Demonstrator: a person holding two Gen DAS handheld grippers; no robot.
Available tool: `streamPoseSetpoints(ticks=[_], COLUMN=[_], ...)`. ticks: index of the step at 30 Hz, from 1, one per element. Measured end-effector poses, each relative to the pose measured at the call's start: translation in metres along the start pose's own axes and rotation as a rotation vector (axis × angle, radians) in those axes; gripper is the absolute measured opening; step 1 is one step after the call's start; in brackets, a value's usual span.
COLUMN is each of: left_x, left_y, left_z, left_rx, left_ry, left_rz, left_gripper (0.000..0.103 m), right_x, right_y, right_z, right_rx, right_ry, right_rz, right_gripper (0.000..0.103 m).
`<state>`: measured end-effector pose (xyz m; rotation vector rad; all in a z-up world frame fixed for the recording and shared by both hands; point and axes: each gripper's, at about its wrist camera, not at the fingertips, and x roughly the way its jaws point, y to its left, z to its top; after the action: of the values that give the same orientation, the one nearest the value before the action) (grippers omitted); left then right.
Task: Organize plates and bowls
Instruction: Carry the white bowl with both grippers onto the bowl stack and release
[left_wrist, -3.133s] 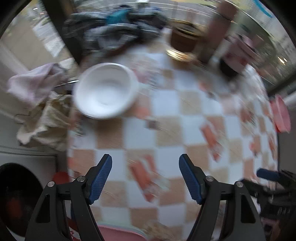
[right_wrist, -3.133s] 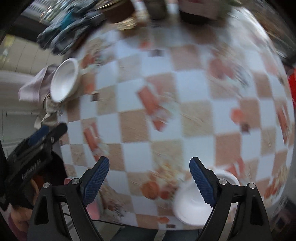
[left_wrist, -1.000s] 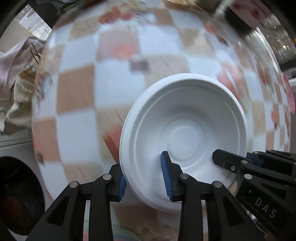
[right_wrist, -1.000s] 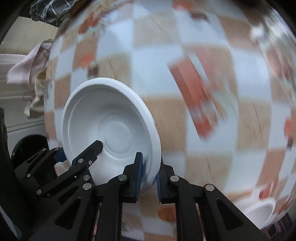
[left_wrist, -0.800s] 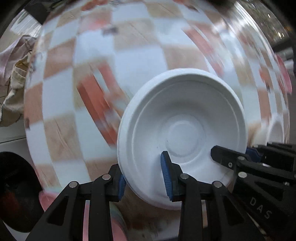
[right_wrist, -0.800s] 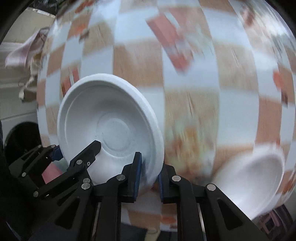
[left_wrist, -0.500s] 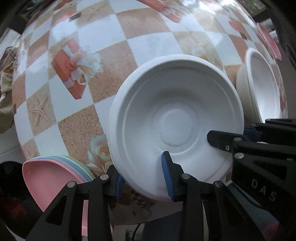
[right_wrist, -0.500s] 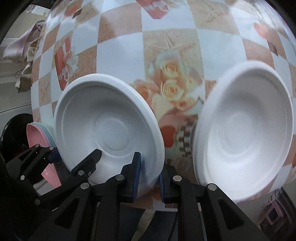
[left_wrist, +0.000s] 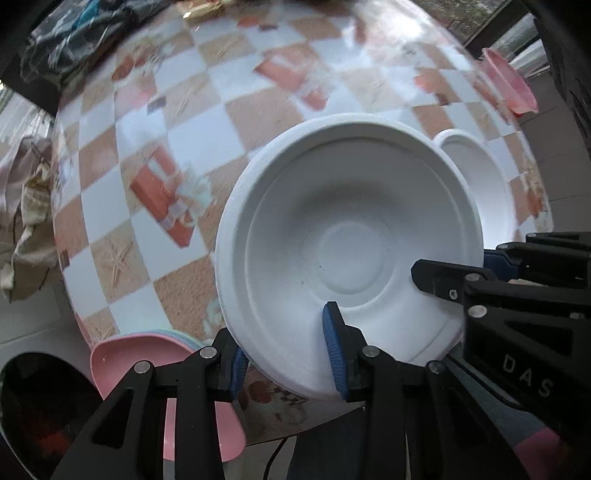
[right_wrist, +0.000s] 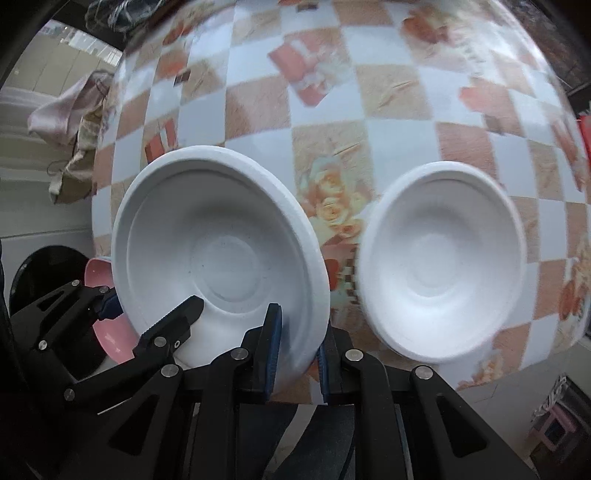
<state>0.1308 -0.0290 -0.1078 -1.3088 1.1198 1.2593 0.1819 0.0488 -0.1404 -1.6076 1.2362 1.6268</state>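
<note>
From the left wrist, two white bowls are in view and one stack of pastel plates. The left gripper (left_wrist: 286, 349) has its jaws closed most of the way on the near rim of the held white bowl (left_wrist: 347, 247), one blue pad outside the wall and one inside. This bowl is round, matte white, with a broad rolled rim, a stepped wall and a flat circular base; it fills the space straight ahead of the jaws. The right gripper (left_wrist: 448, 271) bites the same bowl's rim on the right side. The second white bowl (left_wrist: 480, 184) rests on the checkered tablecloth (left_wrist: 192, 114) beyond and right of the jaws, partly hidden. The pink plate stack (left_wrist: 147, 350) lies just left of the left finger, at the table edge

From the right wrist, again two white bowls. The right gripper (right_wrist: 297, 343) is narrowly closed on the held white bowl (right_wrist: 218, 258), which sits ahead and left of the jaws, tilted toward the camera. The left gripper (right_wrist: 147, 310) holds its lower left rim. The second white bowl (right_wrist: 439, 269), same shape, sits on the tablecloth ahead and right of the jaws, apart from the held one
</note>
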Motion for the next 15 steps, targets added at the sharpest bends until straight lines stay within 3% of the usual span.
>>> streamPoseSetpoints(ticks=[7,15], left_x=[-0.022,-0.005], left_y=[-0.039,-0.091], left_z=[0.029,0.048], left_rx=[0.101,0.175], left_ry=[-0.056,-0.041], left_rz=[-0.007,-0.029], left_gripper=[0.039,0.039], right_x=[-0.027,-0.045], right_y=[-0.027,-0.102], right_z=[-0.012,-0.021], right_rx=[0.074,0.161], right_ry=[-0.051,-0.05], right_rz=[-0.01,-0.014], right_gripper=[0.019,0.019])
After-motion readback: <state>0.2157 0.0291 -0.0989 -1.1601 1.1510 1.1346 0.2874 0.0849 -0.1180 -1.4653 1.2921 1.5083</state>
